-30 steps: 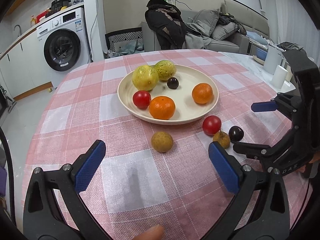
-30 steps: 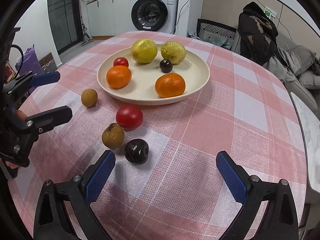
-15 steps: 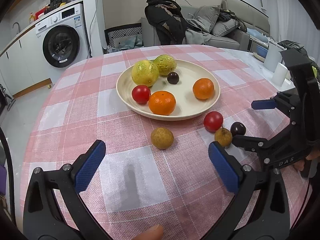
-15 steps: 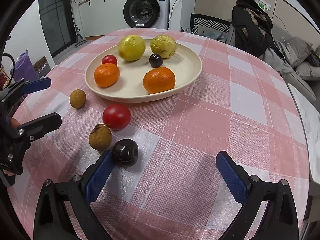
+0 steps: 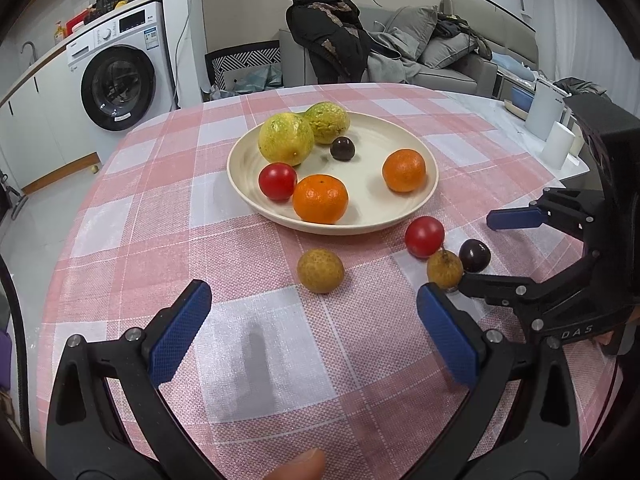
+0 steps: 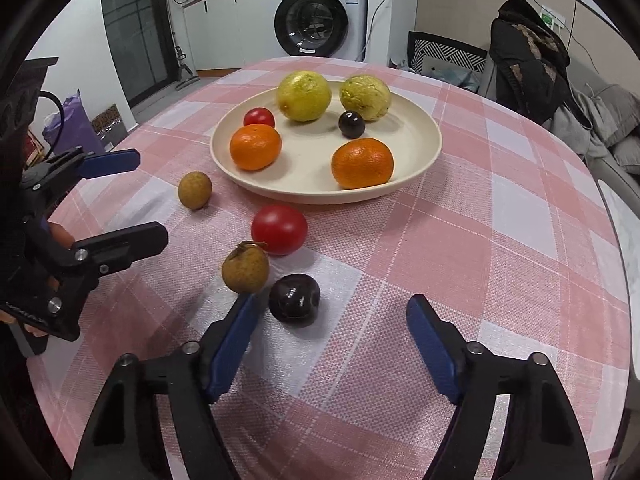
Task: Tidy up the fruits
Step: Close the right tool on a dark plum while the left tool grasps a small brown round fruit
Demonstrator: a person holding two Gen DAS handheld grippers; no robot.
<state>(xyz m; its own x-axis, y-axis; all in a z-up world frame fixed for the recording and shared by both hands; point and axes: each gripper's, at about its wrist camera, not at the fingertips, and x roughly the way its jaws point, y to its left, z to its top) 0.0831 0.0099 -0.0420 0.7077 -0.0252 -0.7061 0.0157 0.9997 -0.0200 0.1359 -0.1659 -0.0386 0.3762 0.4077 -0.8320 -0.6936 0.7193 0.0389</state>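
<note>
Since the earlier frame my right gripper (image 6: 328,344) has crept up on the loose fruit and its jaws have just been closing, though they stand apart yet, pinching nothing. Its left pad now sits just beside the dark purple round plum (image 6: 294,299), which lies ahead of the gap, not squarely in it. My left gripper (image 5: 312,336) is spread wide and empty over the pink-and-white checked tablecloth (image 5: 160,216).

Layout, largest first: the round cream plate (image 6: 424,160) holds two yellow-green citrus, two oranges, a small tomato and a dark plum. Loose on the cloth near its rim: red round tomato (image 6: 279,229), stemmed tan longan (image 6: 245,269), the plum, and a second tan longan (image 6: 195,189) further left.

Risks, as I judge them:
- The plum is off-centre; closing now may clip its side and squirt it away.
- The longan is almost touching the plum; my left pad may nudge it into the tomato.
- Round fruit rolls freely on cloth, possibly off the table.
</note>
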